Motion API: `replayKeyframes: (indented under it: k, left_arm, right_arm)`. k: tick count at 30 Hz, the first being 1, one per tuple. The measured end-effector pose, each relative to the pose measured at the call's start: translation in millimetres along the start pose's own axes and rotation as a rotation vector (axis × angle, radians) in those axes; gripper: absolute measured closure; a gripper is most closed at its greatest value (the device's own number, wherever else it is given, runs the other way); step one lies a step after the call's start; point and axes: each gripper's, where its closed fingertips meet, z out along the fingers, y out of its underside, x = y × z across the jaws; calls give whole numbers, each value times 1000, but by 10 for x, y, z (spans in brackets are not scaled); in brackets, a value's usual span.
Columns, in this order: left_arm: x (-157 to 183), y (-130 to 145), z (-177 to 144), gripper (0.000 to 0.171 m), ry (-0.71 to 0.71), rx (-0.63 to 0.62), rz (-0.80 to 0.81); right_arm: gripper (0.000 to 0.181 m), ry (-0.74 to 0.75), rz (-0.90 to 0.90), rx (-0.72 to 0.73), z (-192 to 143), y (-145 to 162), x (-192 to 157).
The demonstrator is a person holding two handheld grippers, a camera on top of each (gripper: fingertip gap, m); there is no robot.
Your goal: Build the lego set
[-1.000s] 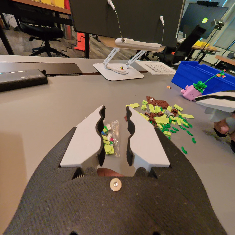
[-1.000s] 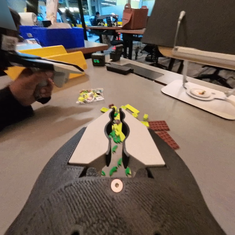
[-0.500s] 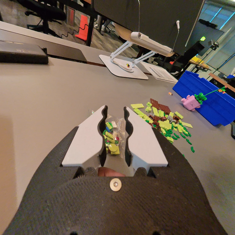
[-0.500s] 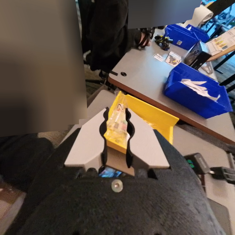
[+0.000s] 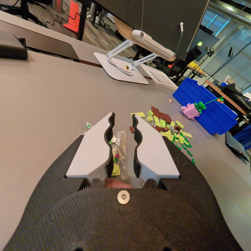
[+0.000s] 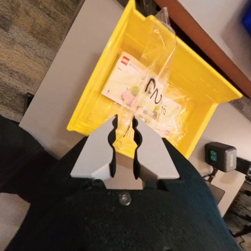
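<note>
- On the grey table (image 5: 57, 95) under your left gripper (image 5: 123, 116) lies a clear bag (image 5: 119, 146) of small bricks; the jaws stand apart over it, and it is hard to tell whether they touch it.
- To the right of that gripper a loose pile (image 5: 168, 129) of lime, brown and green lego pieces is spread on the same surface.
- Beyond the pile a pink model (image 5: 190, 111) with a green stem leans beside a blue bin (image 5: 206, 108) at the table's right edge.
- Farther back a white stand (image 5: 122, 67) rests on its flat plate, with a dark panel (image 5: 163, 17) hanging above it and a black device (image 5: 12, 50) at the left edge.
- Past the table you see wood-look flooring, chair legs, an orange-red object and glass partitions on the right.
- Your right gripper (image 6: 125, 119) is tipped down over a yellow bin (image 6: 190, 76) that sits on a pale table (image 6: 57, 86); the view is blurred.
- Its jaws are parted a little, with the tail of an empty plastic bag (image 6: 158, 76) between the tips; whether they pinch it, I cannot tell.
- Inside the bin lies a booklet (image 6: 122, 78) beneath the plastic.
- A small charger (image 6: 222, 157) with green lights sits to the bin's right, and grey carpet shows at upper left.
</note>
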Motion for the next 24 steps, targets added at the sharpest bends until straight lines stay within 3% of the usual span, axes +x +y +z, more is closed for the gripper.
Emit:
replayKeyframes:
  k: [2,8,12,14,21,24]
  left_arm:
    - [-21,-5,-7,147,-6,2,0]
    - [-46,-23,-16,146,15,18,-47]
    - [-25,-9,7,146,22,11,-47]
    - [-6,6,25,146,29,3,-48]
    - [3,24,41,146,38,-5,-56]
    - [7,9,35,146,63,6,-96]
  right_arm:
    - [171,39,45,61,-172,-68,217]
    - [171,130,200,321,-902,-190,850]
    - [171,206,232,409,-1113,-116,1069]
    - [170,230,219,390,-1000,-32,1113]
    - [162,304,103,96,-156,446,1203]
    - [164,335,60,37,-26,524,1245]
